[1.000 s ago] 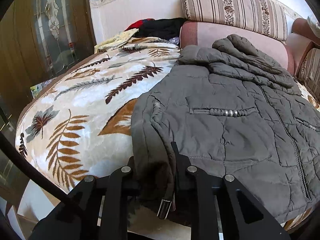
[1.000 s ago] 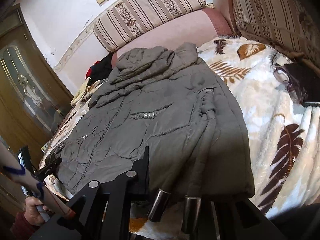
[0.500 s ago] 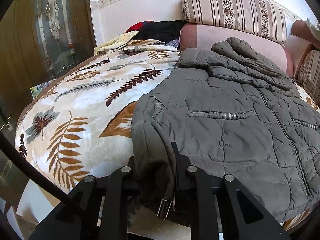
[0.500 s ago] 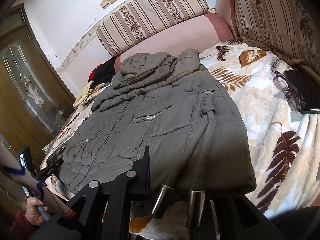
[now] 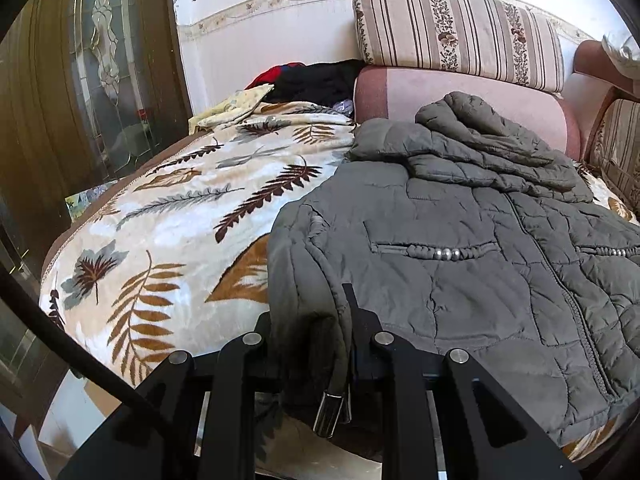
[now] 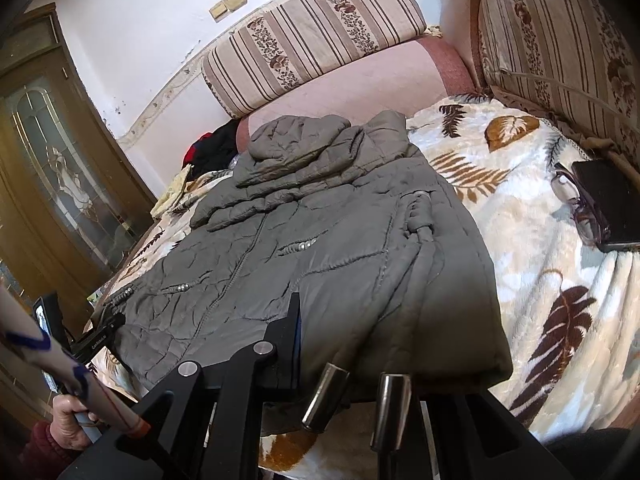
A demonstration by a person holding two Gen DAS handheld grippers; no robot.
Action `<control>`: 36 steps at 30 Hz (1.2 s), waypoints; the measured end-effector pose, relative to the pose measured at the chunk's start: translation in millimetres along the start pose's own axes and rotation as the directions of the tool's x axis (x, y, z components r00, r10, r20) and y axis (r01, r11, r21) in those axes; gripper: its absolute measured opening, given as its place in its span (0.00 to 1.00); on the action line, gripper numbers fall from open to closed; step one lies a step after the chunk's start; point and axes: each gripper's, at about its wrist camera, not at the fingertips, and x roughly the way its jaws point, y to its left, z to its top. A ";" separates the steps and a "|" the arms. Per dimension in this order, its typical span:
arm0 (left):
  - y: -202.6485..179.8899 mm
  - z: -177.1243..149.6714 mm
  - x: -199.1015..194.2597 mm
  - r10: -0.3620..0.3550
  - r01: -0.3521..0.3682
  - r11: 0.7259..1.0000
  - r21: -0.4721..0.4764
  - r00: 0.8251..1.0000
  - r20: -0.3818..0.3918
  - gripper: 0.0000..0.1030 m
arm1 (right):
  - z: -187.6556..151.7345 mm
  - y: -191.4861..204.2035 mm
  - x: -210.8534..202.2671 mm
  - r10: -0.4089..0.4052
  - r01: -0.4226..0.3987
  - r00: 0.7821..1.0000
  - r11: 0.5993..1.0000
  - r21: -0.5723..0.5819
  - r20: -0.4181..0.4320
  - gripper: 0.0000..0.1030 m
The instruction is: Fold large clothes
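A grey quilted hooded jacket (image 5: 460, 248) lies front up on a leaf-patterned blanket (image 5: 168, 216), hood towards the sofa back. My left gripper (image 5: 310, 316) is shut on the jacket's near left hem corner, a drawstring with a metal tip (image 5: 330, 412) hanging below. In the right wrist view the same jacket (image 6: 304, 248) shows. My right gripper (image 6: 340, 320) is shut on the near right hem; only its left finger (image 6: 290, 328) shows, the other is under fabric. Two metal cord tips (image 6: 324, 396) hang there.
Striped cushions (image 5: 460, 32) line the pink sofa back (image 5: 460, 100). A pile of dark and red clothes (image 5: 312, 80) lies at the far left. Glasses (image 6: 576, 208) and a dark case (image 6: 608, 196) rest on the blanket at right. A wooden glass door (image 5: 88, 80) stands left.
Both grippers have drawn back and lifted slightly with the hem, so the jacket sits a bit farther and lower in both views. Their grip is unchanged.
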 end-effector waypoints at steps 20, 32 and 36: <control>2.2 23.3 -12.7 -0.010 0.011 1.000 -0.018 0.999 0.044 0.20 | 30.2 9.2 -11.2 0.038 -0.038 0.999 0.999 -0.021 0.034 0.15; 14.6 50.8 -18.3 -0.043 0.046 0.998 -0.050 0.997 0.065 0.20 | 64.7 17.0 -17.9 0.073 -0.071 0.995 0.997 -0.020 0.069 0.15; 17.1 71.1 -20.1 -0.056 0.060 0.997 -0.048 0.995 0.077 0.20 | 84.2 21.4 -18.6 0.087 -0.086 0.993 0.996 -0.018 0.081 0.15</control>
